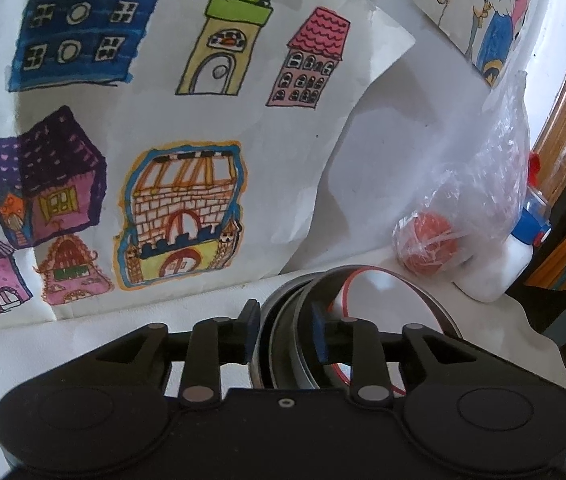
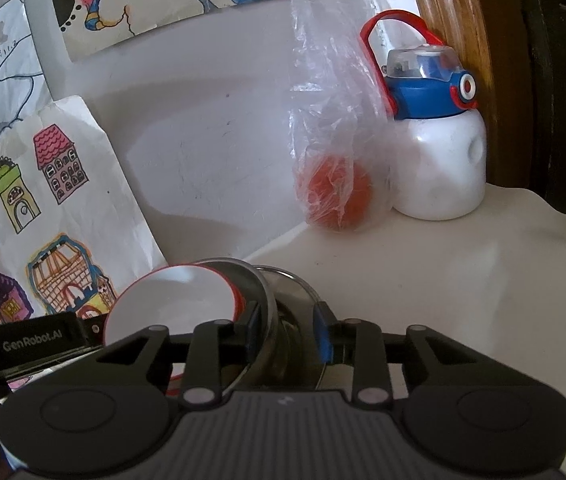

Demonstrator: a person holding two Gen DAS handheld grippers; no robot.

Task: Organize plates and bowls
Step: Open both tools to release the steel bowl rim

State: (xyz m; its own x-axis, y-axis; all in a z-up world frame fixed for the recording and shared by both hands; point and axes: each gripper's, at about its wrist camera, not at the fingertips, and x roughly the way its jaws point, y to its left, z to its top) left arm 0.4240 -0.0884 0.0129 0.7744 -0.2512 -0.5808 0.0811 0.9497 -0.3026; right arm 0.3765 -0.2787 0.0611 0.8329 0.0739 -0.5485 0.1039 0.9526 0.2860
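Both tools stand slightly open. The left tool [image 1: 285,330] straddles the steel bowl's [image 1: 279,344] rim; the red-rimmed white plate [image 1: 387,300] leans just beyond. The right tool [image 2: 289,330] brackets the same stack on the table [image 2: 463,280].

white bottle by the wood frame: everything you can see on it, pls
The water bottle stands upright on the white tabletop, at the back right beside the wooden frame. Squat white plastic-looking body with a round dimple, blue cap, clear flip cover, red loop handle, red-ringed button. The clear plastic bag holding an orange ball leans against its left side.
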